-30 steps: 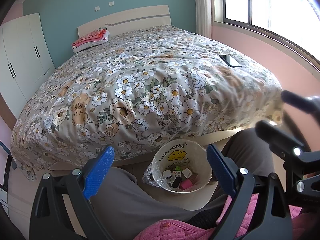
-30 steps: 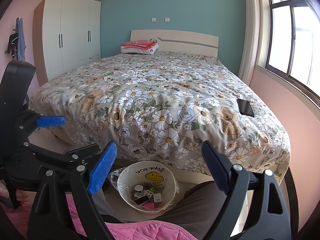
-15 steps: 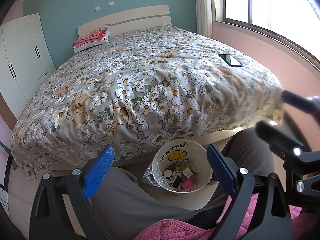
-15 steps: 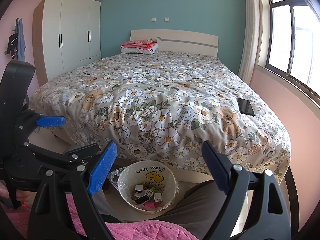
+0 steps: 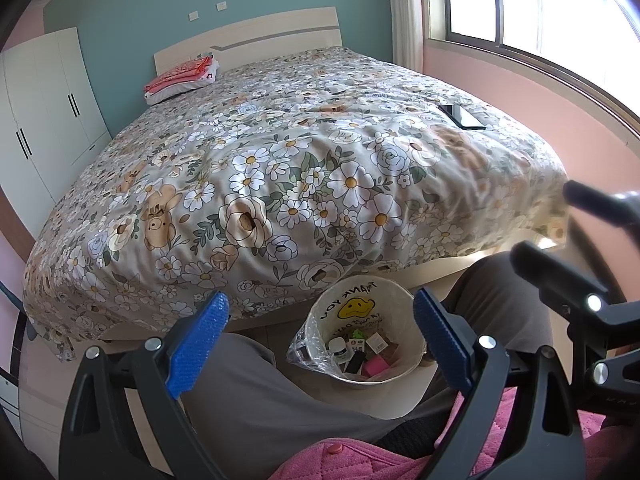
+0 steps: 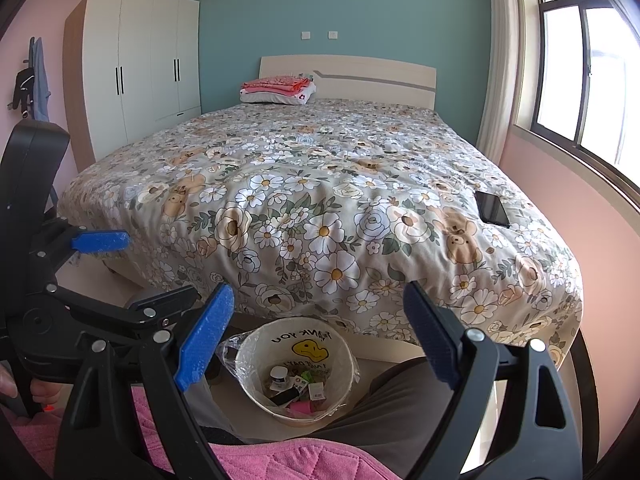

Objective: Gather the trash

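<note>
Floral bedspread point(image 6: 320, 200), teal wall point(image 6: 340, 8), cream bin point(image 6: 294, 364) with yellow smiley.

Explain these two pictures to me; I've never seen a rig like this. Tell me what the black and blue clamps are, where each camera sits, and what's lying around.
No robot here: a seated person holds a hand-held clamp in each hand, each with a camera looking along its two blue-padded fingers. One picture comes from the left gripper, the other from the right gripper. On both, the jaws stand open and hold nothing. Between the person's legs on the floor sits a lined trash bin with small bits of rubbish inside. Behind it is a bed with a floral quilt; a dark phone lies near its right edge, and folded bedding sits by the headboard.
</note>
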